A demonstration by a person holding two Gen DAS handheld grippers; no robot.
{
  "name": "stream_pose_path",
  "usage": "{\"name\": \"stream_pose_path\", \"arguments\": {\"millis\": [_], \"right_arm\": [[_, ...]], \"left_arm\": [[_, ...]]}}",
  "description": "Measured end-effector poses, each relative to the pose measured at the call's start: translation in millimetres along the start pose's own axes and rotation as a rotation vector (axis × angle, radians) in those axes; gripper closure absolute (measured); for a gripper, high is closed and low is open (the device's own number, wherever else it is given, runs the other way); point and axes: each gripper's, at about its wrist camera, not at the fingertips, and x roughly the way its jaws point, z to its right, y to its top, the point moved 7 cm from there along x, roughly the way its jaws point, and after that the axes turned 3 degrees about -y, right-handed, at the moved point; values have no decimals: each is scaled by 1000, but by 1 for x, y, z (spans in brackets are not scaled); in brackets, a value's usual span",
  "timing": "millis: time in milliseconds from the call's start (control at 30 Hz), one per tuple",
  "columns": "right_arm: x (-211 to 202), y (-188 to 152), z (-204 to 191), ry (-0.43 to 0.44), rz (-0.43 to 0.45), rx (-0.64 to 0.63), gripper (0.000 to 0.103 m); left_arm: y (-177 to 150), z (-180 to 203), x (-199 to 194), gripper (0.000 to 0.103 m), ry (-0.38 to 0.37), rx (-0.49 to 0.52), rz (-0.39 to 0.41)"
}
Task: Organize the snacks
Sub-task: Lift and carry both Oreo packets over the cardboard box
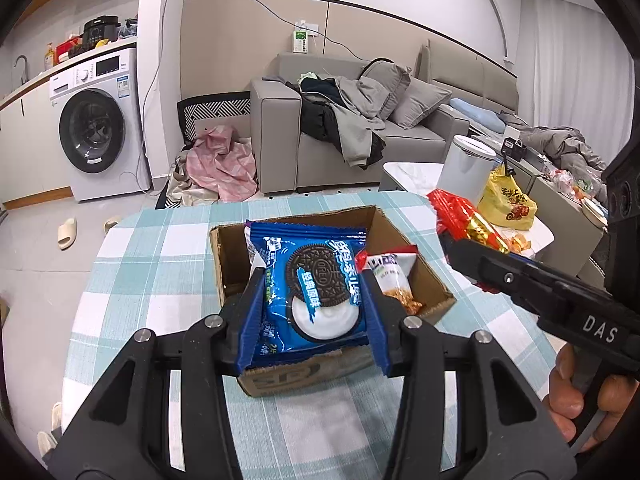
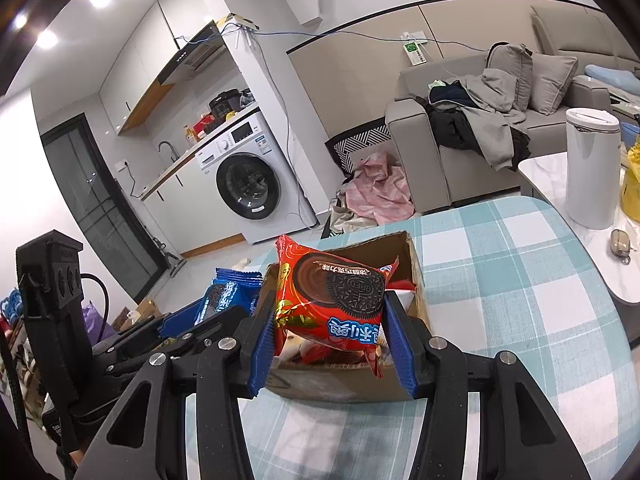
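Cardboard box (image 1: pixel 230 256) centre frame on desk (image 1: pixel 168 248) w/ teal check cloth; white snack pkt (image 1: pixel 394 280) inside at right. Left gripper (image 1: pixel 314 312) clamps blue Oreo pack (image 1: pixel 316 292) above box. Right gripper (image 2: pixel 330 332) clamps red Oreo pack (image 2: pixel 332 300) over box too. Washing machine (image 1: pixel 94 128) upper left, sofa (image 1: pixel 288 140) behind.

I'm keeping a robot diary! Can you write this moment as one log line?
left gripper: shut on blue Oreo pack | right gripper: shut on red Oreo pack | both above cardboard box

left hand-held gripper (image 1: pixel 314 312) clamping blue Oreo packet (image 1: pixel 312 288), cardboard box (image 1: pixel 420 276)
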Motion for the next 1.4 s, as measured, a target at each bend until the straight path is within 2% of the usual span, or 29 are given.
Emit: {"name": "stream_pose_path", "arguments": {"millis": [500,833,1400], "right_arm": [[40,8,4,-23,-29,29,52],[64,11,9,-30,-32,83,52],[93,11,23,-74,-58,102,52]], "left_arm": [[10,-28,60,61,10,-15,-16],[6,-38,86,61,18,-24,-33],[0,-42,109,61,27,-30,-54]]}}
